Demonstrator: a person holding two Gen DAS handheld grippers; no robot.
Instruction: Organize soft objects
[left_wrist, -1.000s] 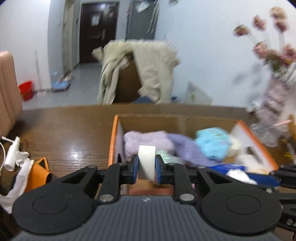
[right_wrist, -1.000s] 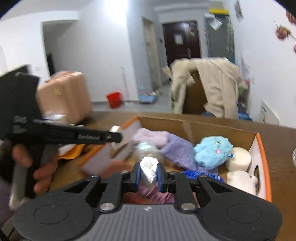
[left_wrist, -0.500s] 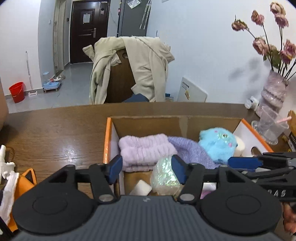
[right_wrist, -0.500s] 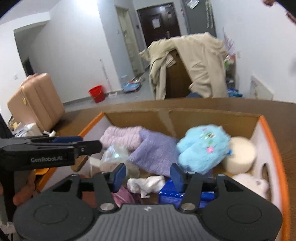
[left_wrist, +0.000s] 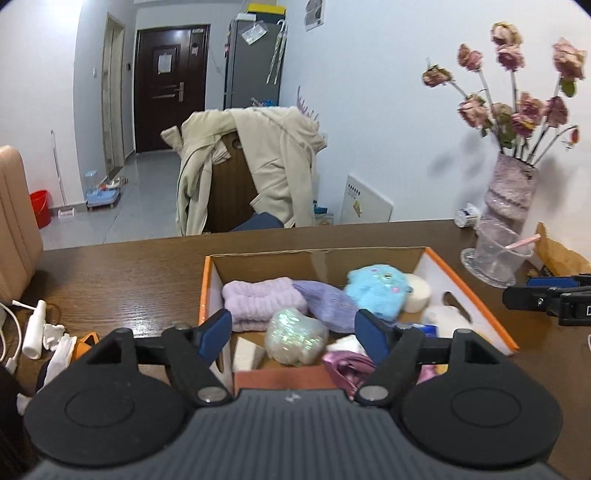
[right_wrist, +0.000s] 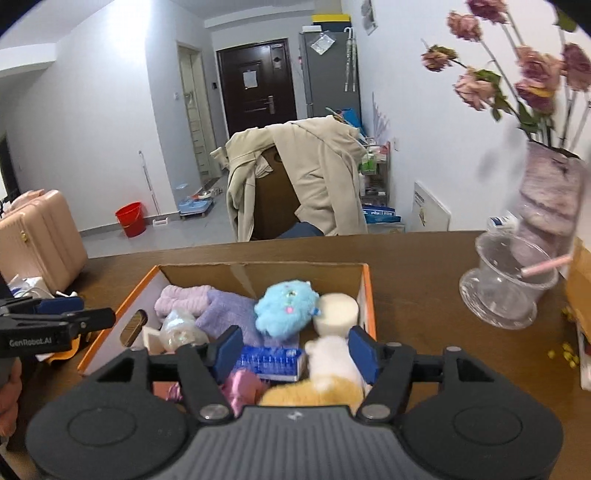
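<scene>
An orange-rimmed cardboard box sits on the brown table. It holds a blue plush, lilac cloths, an iridescent wrapped lump, a white sponge block, a cream round puff, a blue pack and a white-and-orange plush. My left gripper is open and empty above the box's near left. My right gripper is open and empty above the box's near right.
A glass cup and a vase of dried flowers stand right of the box. White items and an orange bag lie on the table at the left. A chair with a beige coat is behind the table.
Both grippers have opened, dropped a white sponge and a white cloth into the box, and pulled back and up from it.
</scene>
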